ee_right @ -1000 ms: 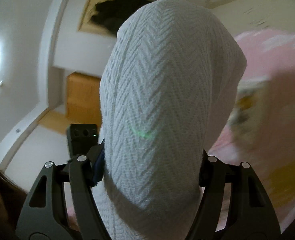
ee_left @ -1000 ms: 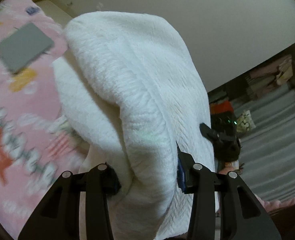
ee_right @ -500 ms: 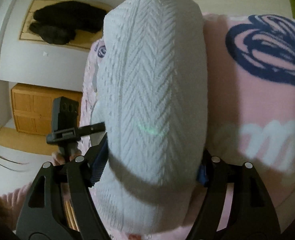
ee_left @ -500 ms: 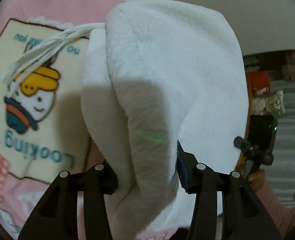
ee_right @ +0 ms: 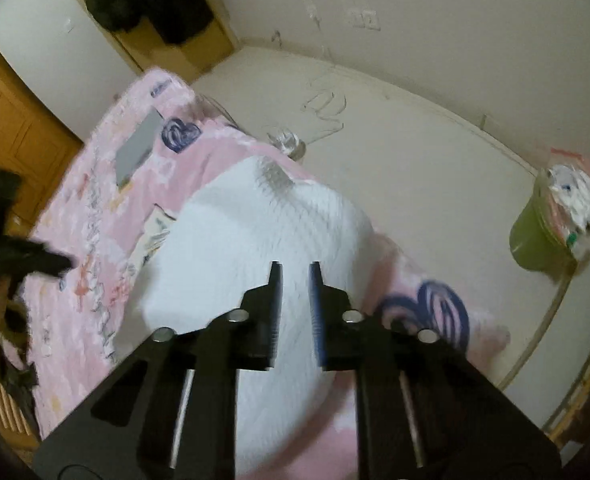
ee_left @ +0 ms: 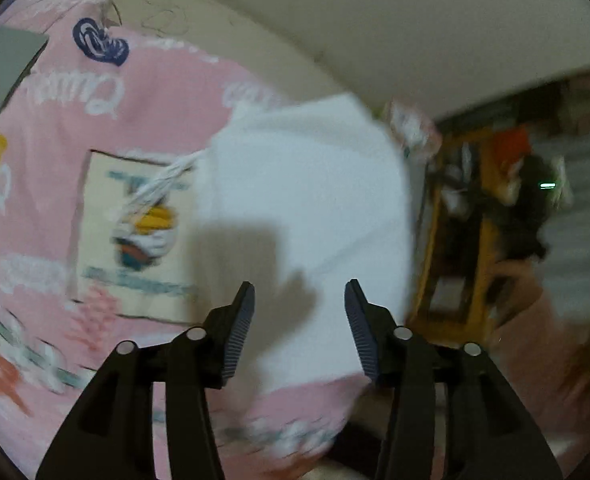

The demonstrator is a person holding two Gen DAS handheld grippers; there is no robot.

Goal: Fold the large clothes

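A white knitted garment (ee_left: 303, 184) lies folded into a compact block on the pink printed blanket (ee_left: 155, 92), a white fringe (ee_left: 163, 184) trailing from its left side. My left gripper (ee_left: 299, 284) hovers above its near edge, jaws opening, nothing between them. In the right wrist view the same garment (ee_right: 247, 240) lies on the blanket (ee_right: 95, 200). My right gripper (ee_right: 295, 266) hangs over it, jaws closing to a narrow gap with nothing between them. Neither gripper touches the garment.
A grey flat item (ee_right: 139, 146) lies further up the blanket. A green bin (ee_right: 543, 236) with a plastic liner stands on the pale floor at right. A wooden wardrobe (ee_right: 11, 120) is at left; a cluttered wooden shelf (ee_left: 455, 240) stands beyond the bed edge.
Both grippers let go of the white garment, which now lies folded on the blanket. Both pulled back from it, and the right jaws narrowed sharply.
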